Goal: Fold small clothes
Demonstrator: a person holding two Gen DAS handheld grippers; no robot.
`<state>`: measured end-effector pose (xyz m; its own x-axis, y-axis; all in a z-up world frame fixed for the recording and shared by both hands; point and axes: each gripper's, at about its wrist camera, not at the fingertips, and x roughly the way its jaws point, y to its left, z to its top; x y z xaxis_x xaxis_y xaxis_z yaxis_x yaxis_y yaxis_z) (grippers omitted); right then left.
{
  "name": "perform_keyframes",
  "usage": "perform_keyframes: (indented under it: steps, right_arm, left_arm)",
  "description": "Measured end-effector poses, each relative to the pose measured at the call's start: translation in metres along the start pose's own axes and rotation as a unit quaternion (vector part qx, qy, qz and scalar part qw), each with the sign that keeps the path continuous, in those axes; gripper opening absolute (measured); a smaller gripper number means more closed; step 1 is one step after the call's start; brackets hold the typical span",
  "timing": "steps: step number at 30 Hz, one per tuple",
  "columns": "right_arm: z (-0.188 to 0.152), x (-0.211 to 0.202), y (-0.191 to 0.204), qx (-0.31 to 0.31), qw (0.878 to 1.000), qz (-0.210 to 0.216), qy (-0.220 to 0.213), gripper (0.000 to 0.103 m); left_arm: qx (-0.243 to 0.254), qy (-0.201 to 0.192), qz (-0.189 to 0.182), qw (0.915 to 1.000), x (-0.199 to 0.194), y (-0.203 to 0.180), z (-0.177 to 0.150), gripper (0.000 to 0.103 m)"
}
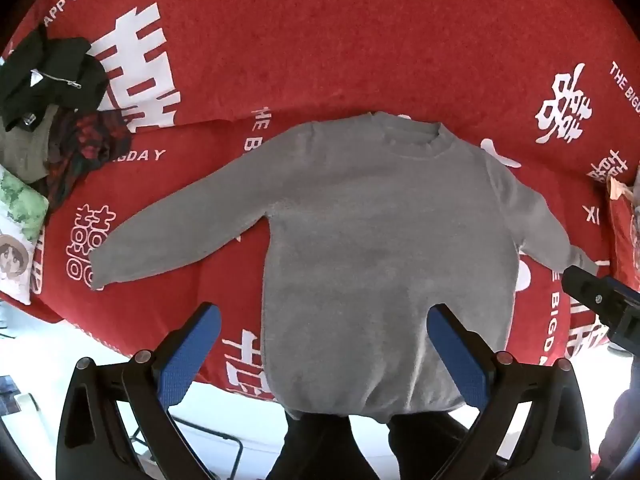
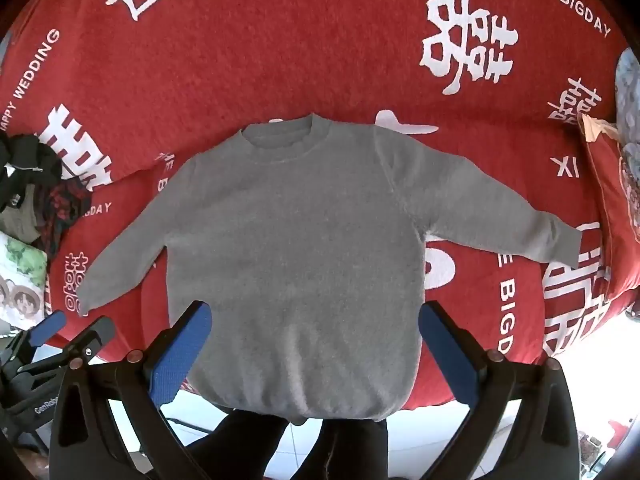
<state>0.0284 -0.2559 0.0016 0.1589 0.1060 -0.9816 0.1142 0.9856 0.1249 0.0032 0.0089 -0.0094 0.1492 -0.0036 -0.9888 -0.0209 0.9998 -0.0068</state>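
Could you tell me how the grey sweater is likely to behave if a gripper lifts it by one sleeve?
The grey sweater looks like soft knit lying flat, so it would probably droop and trail. Its fuzzy surface on the red blanket suggests it drags rather than slides.

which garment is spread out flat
The grey sweater, sleeves out on the red blanket. The dark clothes at the left are just heaped.

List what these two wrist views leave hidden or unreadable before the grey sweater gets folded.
- Sweater hem, both views: hangs over the bed's near edge; its underside is hidden.
- Right sleeve cuff, left wrist view: partly covered by the right gripper, whose jaws are cut off there.
- Clothes pile, both views: tangled, so the garments cannot be counted.
- Pillow, right wrist view: cropped by the edge.
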Motion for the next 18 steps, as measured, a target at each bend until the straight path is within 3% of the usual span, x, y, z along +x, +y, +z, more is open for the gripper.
perform_keyframes:
  steps: [18]
  right_arm:
    - [-0.0048,-0.0052,-0.0032,0.001,1.000,-0.028,-0.012,0.103]
  left_arm:
    - [0.007,-0.005,0.013,0.9999,-0.0016,-0.0050,0.0000,0.103]
